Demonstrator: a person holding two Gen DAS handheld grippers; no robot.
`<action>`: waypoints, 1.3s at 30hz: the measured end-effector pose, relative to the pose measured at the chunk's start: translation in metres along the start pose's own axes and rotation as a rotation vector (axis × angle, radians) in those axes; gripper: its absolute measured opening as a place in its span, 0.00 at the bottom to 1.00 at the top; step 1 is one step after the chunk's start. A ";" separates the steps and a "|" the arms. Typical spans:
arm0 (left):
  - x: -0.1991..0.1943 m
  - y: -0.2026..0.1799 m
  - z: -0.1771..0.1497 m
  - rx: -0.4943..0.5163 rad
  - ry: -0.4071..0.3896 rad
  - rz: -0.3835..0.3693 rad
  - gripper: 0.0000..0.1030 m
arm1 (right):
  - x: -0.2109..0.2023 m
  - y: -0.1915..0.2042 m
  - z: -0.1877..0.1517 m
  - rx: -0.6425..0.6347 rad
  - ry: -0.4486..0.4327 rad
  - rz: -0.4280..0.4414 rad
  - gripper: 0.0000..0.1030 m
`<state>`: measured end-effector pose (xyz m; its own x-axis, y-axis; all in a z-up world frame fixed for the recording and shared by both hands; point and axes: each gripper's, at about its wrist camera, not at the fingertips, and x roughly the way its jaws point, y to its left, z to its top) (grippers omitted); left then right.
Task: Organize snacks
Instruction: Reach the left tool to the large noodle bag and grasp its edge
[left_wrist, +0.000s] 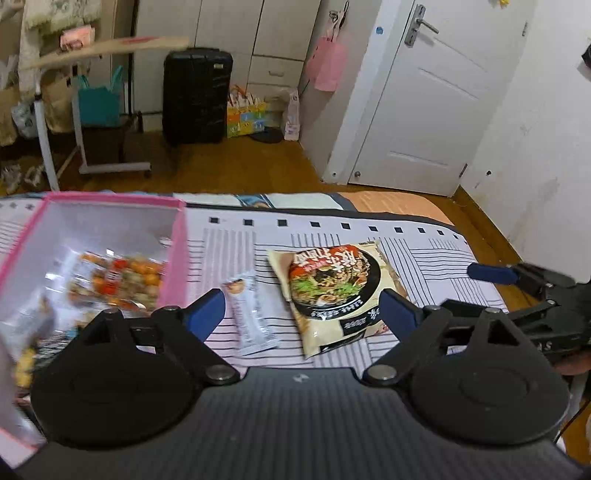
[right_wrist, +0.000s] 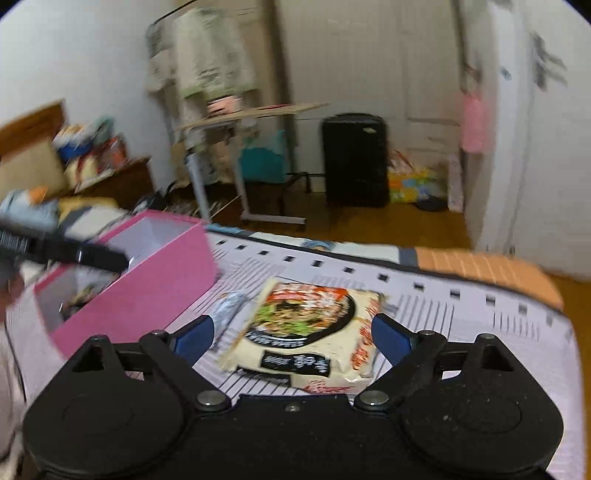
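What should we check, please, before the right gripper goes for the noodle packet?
1. Right gripper open wide enough: ok, its fingers stand on either side of the noodle packet.
2. Packet free to lift: ok, it lies flat on the striped cloth, nothing on top.
3. Sachet clear of the packet: ok, beside it, apart.
4. Pink box has room: ok, snacks only cover its bottom.
5. Left gripper empty: ok, open, holding nothing.
6. Left gripper clear of the path to the box: cannot tell.

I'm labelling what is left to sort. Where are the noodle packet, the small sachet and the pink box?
noodle packet (left_wrist: 332, 291): left wrist view, on the printed bowl.
small sachet (left_wrist: 251, 317): left wrist view, mid-wrapper.
pink box (right_wrist: 147, 291): right wrist view, outer side wall.
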<state>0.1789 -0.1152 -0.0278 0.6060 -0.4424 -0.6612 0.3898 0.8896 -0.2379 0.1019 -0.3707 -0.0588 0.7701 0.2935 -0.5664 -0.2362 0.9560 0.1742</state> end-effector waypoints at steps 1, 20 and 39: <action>0.011 -0.001 0.000 -0.011 0.009 -0.005 0.88 | 0.008 -0.007 -0.003 0.033 0.004 -0.006 0.92; 0.149 0.030 -0.023 -0.294 0.148 -0.153 0.62 | 0.134 -0.055 -0.027 0.291 0.183 -0.089 0.91; 0.146 0.005 -0.043 -0.218 0.279 -0.110 0.45 | 0.097 -0.027 -0.042 0.379 0.258 -0.025 0.62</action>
<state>0.2388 -0.1706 -0.1561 0.3446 -0.5160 -0.7842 0.2669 0.8548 -0.4451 0.1582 -0.3680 -0.1528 0.5884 0.3071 -0.7480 0.0511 0.9091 0.4134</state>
